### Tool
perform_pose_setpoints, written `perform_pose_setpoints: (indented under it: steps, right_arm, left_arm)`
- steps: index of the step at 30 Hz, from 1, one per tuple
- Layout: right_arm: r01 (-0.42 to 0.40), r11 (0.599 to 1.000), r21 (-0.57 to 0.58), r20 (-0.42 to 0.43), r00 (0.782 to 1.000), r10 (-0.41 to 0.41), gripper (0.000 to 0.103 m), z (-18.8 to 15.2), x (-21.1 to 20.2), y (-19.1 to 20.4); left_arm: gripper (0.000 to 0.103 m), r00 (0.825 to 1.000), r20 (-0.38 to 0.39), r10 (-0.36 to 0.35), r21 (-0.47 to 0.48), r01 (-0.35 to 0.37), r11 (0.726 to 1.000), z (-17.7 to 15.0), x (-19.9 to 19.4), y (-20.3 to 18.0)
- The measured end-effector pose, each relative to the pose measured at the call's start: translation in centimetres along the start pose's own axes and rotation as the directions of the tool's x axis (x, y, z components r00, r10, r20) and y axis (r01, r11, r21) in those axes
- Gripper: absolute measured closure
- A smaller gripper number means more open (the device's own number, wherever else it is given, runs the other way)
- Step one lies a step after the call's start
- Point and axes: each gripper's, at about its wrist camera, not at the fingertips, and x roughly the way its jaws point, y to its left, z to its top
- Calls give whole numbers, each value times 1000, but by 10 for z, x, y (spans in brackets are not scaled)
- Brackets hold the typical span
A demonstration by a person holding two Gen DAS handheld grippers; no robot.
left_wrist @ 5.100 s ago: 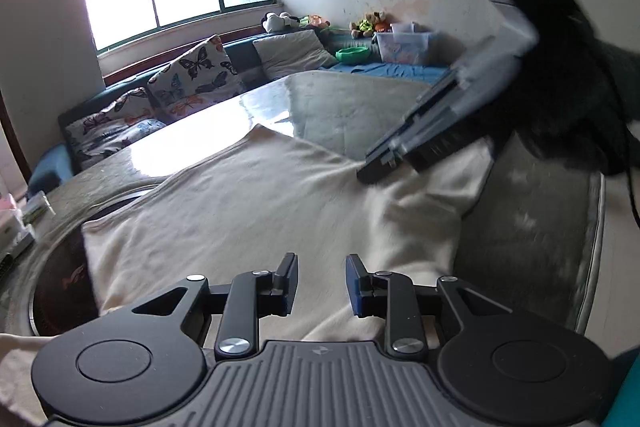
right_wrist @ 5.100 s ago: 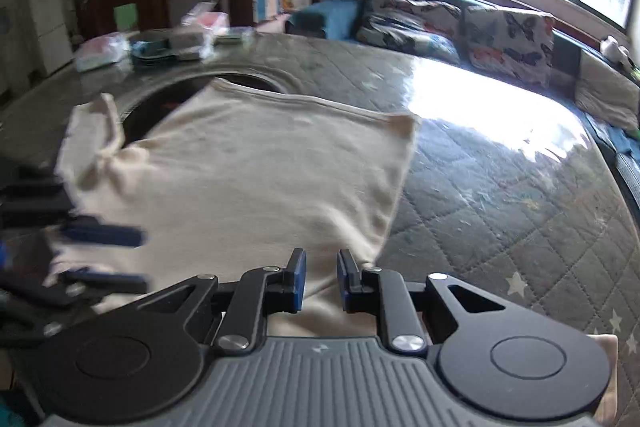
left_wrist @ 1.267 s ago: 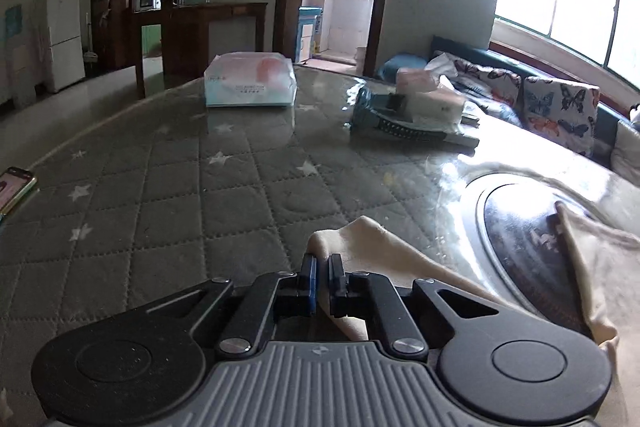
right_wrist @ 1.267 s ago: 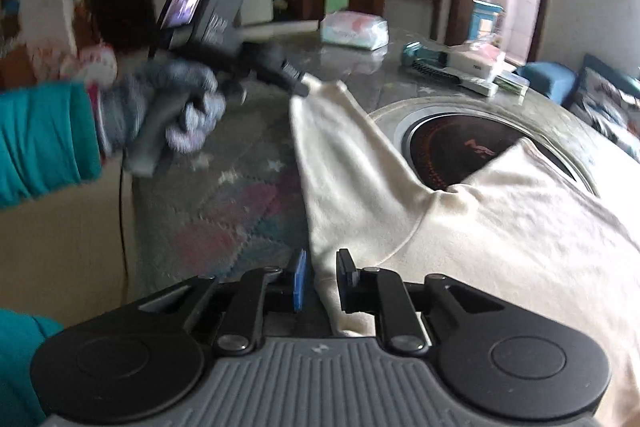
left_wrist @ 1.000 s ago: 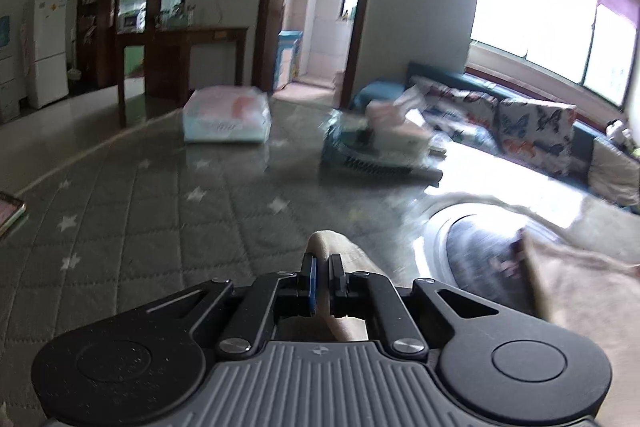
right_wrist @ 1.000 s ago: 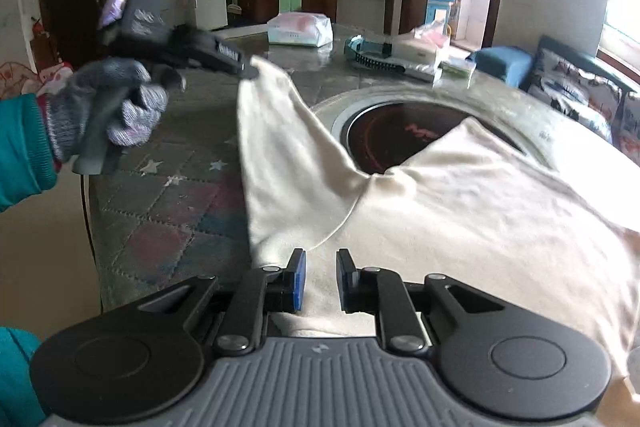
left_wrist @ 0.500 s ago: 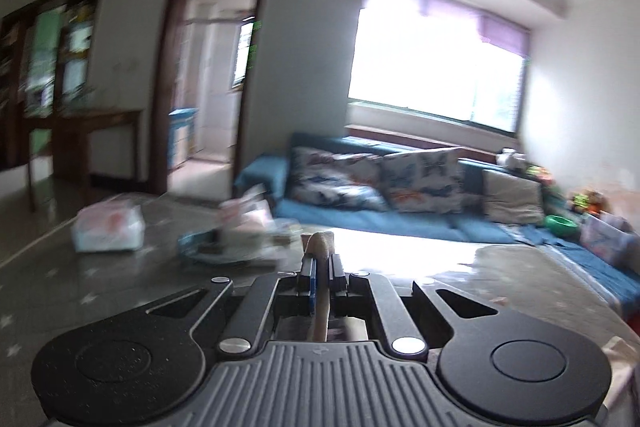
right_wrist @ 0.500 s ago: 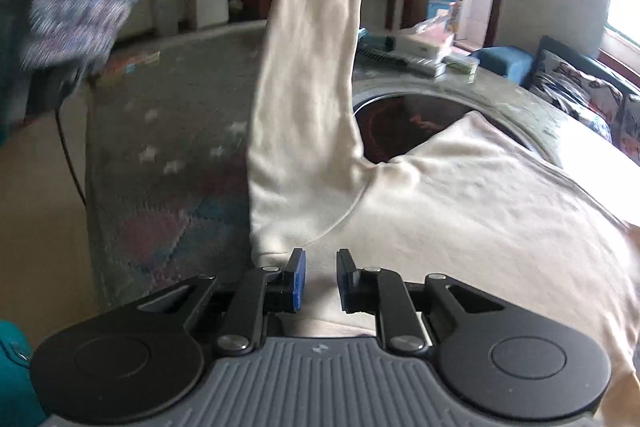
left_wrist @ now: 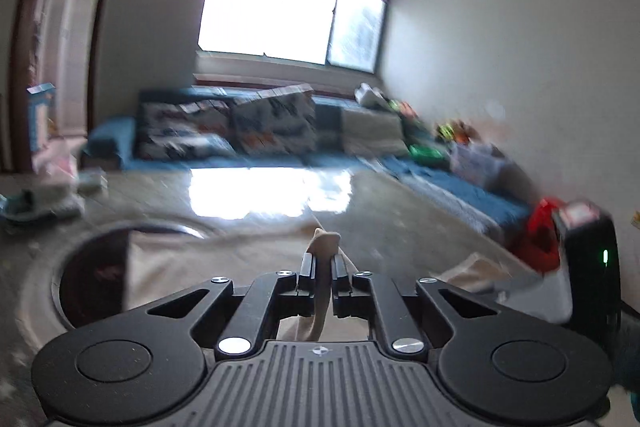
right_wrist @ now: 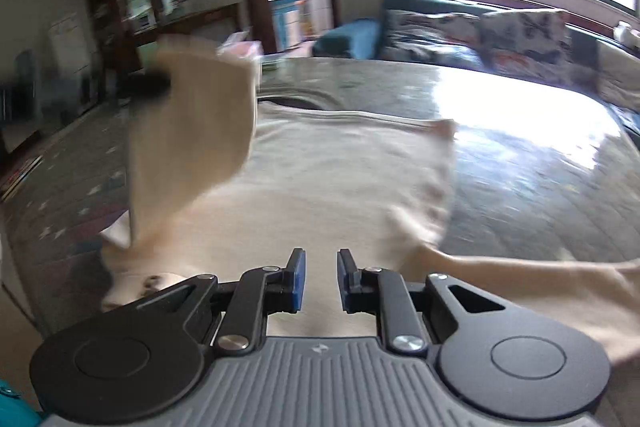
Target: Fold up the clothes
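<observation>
Here the left gripper [left_wrist: 320,269] pinches the cream sleeve [left_wrist: 326,243] of a cream shirt [right_wrist: 328,179], a nub of cloth poking out past the fingertips toward twelve o'clock; its jaws have just been opening a little, yet the cloth is still between them and pressed; in the right wrist view that sleeve [right_wrist: 192,131] hangs lifted at ten o'clock, blurred, above the shirt body spread flat on the grey quilted table [right_wrist: 540,187]; the right gripper [right_wrist: 320,277] hovers low over the near edge of the shirt, its blue-padded fingers [right_wrist: 298,279] set a narrow gap apart with nothing between them, the cloth lying beneath; a second sleeve [right_wrist: 540,279] trails off toward three o'clock; a dark round inset [left_wrist: 92,275] in the table shows at nine o'clock in the left wrist view, partly covered by the shirt; a blue sofa [left_wrist: 248,135] with patterned cushions stands beyond the table at twelve o'clock under a bright window [left_wrist: 280,23].
</observation>
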Motion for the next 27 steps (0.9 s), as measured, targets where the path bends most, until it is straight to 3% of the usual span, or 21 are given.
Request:
perform_pose_setpoints:
  steps: [4, 7, 10, 13, 17, 20, 24, 27]
  right_arm:
    - [53, 998, 40, 10, 999, -53, 86, -8, -12, -19]
    - [73, 995, 72, 27, 997, -75, 86, -9, -19, -30]
    - [50, 995, 81, 34, 998, -52, 86, -6, -16, -28]
    - [29, 997, 76, 33, 999, -31, 86, -4, -9, -22]
    - [20, 998, 53, 7, 1000, -21, 78, -2, 10, -12]
    - [23, 999, 48, -10, 1000, -22, 77, -2, 20, -8]
    - [26, 999, 39, -22, 999, -25, 79, -2, 26, -5]
    - [36, 999, 35, -28, 999, -35, 88, -2, 28, -5]
  left_arm:
    - [92, 996, -77, -42, 41, 45, 998, -15, 9, -9]
    - [80, 993, -101, -52, 59, 59, 997, -20, 4, -5]
    - [79, 996, -85, 10, 93, -2, 996, -23, -6, 9]
    - [79, 989, -114, 93, 67, -85, 994, -27, -6, 36]
    - [80, 968, -145, 205, 38, -202, 979, -35, -3, 70]
    - [79, 947, -151, 283, 29, -282, 959, -39, -2, 89]
    - [79, 945, -158, 285, 22, -286, 958, -39, 3, 99]
    - [79, 946, -164, 279, 34, -277, 960, -40, 12, 101]
